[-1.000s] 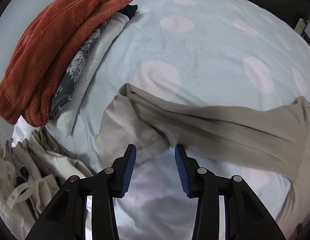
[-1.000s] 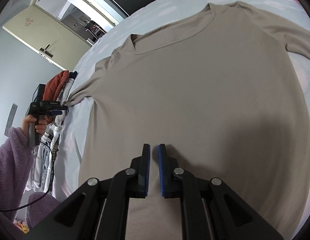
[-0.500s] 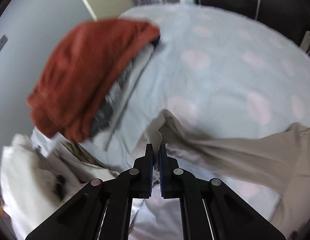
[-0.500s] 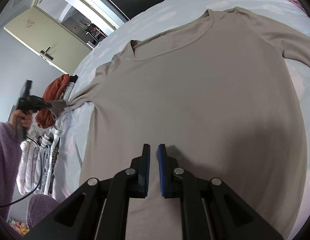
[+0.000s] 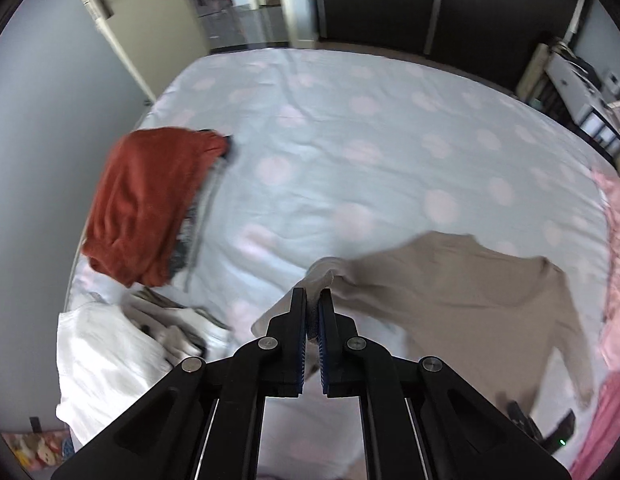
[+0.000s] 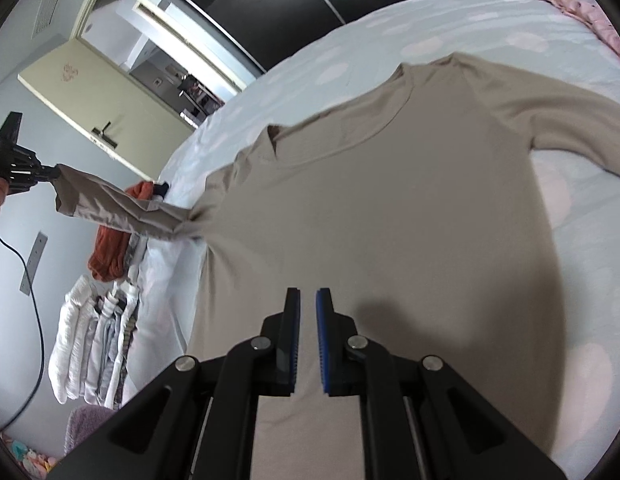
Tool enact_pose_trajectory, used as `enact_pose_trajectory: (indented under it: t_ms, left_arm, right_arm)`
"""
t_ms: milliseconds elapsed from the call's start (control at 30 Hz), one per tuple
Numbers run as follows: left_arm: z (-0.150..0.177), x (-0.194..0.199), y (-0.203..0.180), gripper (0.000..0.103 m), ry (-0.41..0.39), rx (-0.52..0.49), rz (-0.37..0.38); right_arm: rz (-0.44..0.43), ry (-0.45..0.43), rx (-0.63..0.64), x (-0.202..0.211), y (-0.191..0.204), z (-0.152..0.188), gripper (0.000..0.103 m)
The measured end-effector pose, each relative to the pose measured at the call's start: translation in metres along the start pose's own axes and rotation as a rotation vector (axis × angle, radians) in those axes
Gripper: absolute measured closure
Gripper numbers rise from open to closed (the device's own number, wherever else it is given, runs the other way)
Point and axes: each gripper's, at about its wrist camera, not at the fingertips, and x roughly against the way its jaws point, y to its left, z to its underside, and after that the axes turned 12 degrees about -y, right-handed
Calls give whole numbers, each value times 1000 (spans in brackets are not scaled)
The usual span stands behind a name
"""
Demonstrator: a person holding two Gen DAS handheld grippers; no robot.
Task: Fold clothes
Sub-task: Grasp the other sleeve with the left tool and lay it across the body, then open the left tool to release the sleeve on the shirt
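Note:
A beige long-sleeved shirt (image 6: 390,208) lies spread flat on the bed, neck toward the far side. My left gripper (image 5: 313,300) is shut on the cuff of its left sleeve (image 5: 324,276) and holds it lifted above the bed; the right wrist view shows that gripper (image 6: 49,174) at the far left with the sleeve (image 6: 109,204) stretched up from the shoulder. My right gripper (image 6: 307,300) hovers over the shirt's lower body with its jaws nearly together and nothing between them. The shirt body also shows in the left wrist view (image 5: 470,300).
The bed has a pale blue sheet with pink dots (image 5: 350,140). A stack of folded clothes topped by a rust-red fleece (image 5: 149,200) sits at the bed's left edge, with white folded items (image 5: 109,356) beside it. Pink bedding (image 5: 614,260) lies at the right edge.
My left gripper closed on the sleeve cuff, then rose high above the bed, pulling the sleeve up. My right gripper stayed over the shirt's lower body.

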Motion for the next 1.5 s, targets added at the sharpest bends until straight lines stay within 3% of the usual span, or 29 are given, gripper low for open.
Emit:
enact_pose_trajectory:
  t_ms: [333,533,733,967,1067,1267,1500]
  left_arm:
    - [0,18,-140,97,40,-58,212]
    - [0,28,-225,97,64,-92,340]
    - [29,-4,-302,97,159,-161,432]
    - [49,-51,-370,96,202,-221,466]
    - [60,-76,-385,93,243,-228,470]
    - [80,-113,-404,69,316,-257,496]
    - [87,-104,-390,69,269,-337,488]
  right_arm:
    - [167,-36,-13,22,-31,-23,94]
    - [144,-13,-55,26,-45,-26,94]
    - [144,2,-114,24,-60,-31,94]
    - [163,29,-165,17,-78,-32,94]
    - [166,41,-196,12,-85,-32,94]
    - [163,51,-216,6,-94,-31,94]
    - [168,65,-225,-1,-99,-29,94]
